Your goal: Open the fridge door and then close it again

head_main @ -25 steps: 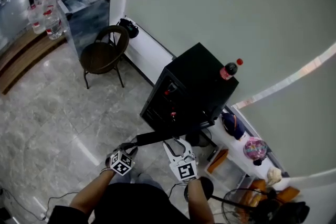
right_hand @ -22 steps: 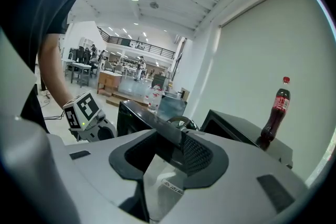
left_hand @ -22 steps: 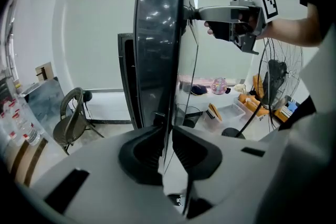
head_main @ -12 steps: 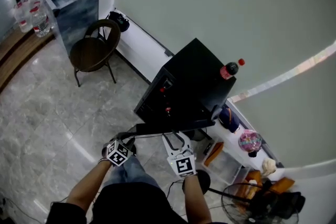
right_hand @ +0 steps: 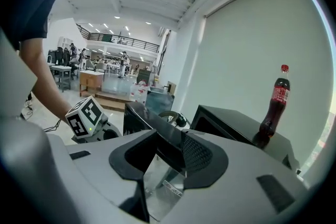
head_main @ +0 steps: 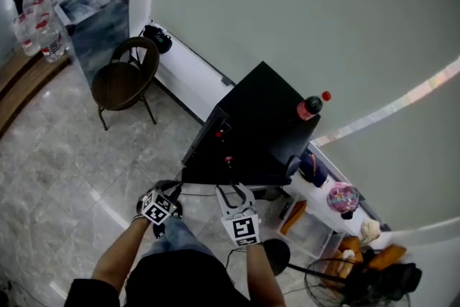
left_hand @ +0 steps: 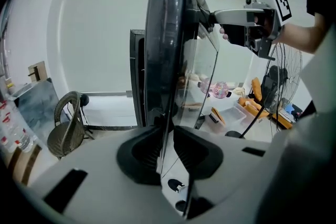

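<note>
The small black fridge stands by the wall with its glass door swung partly out from the front. My left gripper is shut on the door's free edge; in the left gripper view that edge runs up between the pads of the left gripper. My right gripper is shut on the door's top edge, nearer the hinge. In the right gripper view the door's rim passes between the jaws of the right gripper. From the left gripper view the right gripper shows clamped high on the door.
A cola bottle stands on the fridge top. A brown chair and a glass cabinet are to the left. A low white shelf with clutter and a floor fan lie to the right. Grey marble floor lies on the left.
The door has swung closer to the fridge front, and both grippers have travelled with it, keeping their hold.
</note>
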Demonstrator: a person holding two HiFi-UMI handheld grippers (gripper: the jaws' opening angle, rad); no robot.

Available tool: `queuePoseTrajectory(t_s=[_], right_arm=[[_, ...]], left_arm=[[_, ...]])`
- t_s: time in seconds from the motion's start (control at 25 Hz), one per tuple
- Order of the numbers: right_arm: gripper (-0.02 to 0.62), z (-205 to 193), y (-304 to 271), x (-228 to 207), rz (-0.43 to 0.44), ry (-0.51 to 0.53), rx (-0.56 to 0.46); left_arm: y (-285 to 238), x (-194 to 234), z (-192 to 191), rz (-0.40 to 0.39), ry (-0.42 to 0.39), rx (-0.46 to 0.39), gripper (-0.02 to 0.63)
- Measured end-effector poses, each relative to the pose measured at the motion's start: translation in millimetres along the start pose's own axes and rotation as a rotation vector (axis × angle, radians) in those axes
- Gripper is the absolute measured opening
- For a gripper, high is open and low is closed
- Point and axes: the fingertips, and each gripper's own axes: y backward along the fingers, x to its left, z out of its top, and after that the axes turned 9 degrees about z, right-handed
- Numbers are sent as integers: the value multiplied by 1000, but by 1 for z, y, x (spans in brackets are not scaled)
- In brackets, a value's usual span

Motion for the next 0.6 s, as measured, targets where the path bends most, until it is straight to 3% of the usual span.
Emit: queuePoseTrajectory(t_s=[0.6], right_arm=[[132, 18, -37, -32, -57, 29, 53]], left_arm=[[-37, 55, 36, 5, 7, 33, 72]])
